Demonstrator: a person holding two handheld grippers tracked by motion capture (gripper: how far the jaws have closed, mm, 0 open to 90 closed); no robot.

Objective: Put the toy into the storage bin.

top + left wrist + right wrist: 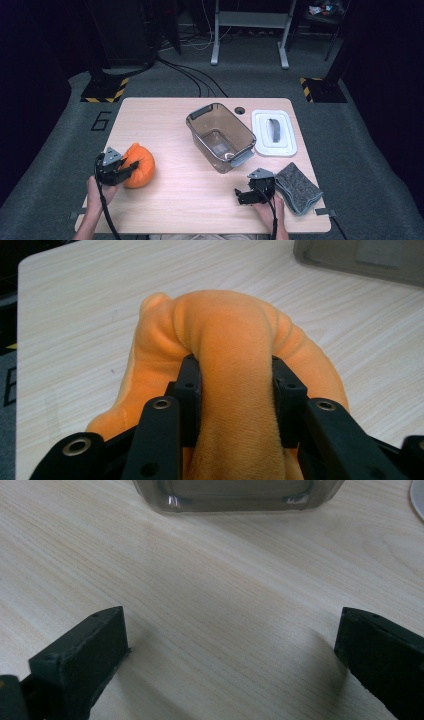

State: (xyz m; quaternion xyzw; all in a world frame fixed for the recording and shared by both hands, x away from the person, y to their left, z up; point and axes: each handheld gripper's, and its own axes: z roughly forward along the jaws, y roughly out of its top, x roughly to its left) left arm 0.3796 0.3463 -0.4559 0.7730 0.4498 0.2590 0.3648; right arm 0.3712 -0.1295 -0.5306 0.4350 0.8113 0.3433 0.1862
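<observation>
Left tool (125,167): black, two-jaw, grey three-cornered plate on top, cable trailing back along the forearm; jaws clamped on a bulging fold of the orange plush toy (138,165), pile squeezed tight between both pads. Toy lying on the table (165,115) near its left edge, towards the near-left corner.

Orange plush toy, left gripper view (235,370): short velvety nap, soft rounded lobes, stitched seams creasing the surface; pinched ridge rising between the black pads (190,390). High view gives the whole outline instead: a squat, rounded, pumpkin-like mass.

Right tool (250,192): same black build, grey plate on top, resting low near the near edge, right of centre; jaws well apart, nothing between them. Right gripper view (230,645): matt black blocky fingertips (102,640) either side of bare tabletop, faint shadows beneath.

Table: pale wood-grain laminate, rectangular, rounded corners, small dark round hole near the far edge.

Plastic storage box (220,137): smoky translucent, rectangular with rounded corners, grey clip handles at both ends, open, at table centre-right. Right gripper view catches just its lower wall (235,495), glossy with highlights.

Lid (273,132): white, rectangular, grey handle in the middle, flat on the table just right of the box.

Grey cloth (297,187): folded, felt-like weave, near the near-right corner, just beside the right tool.
</observation>
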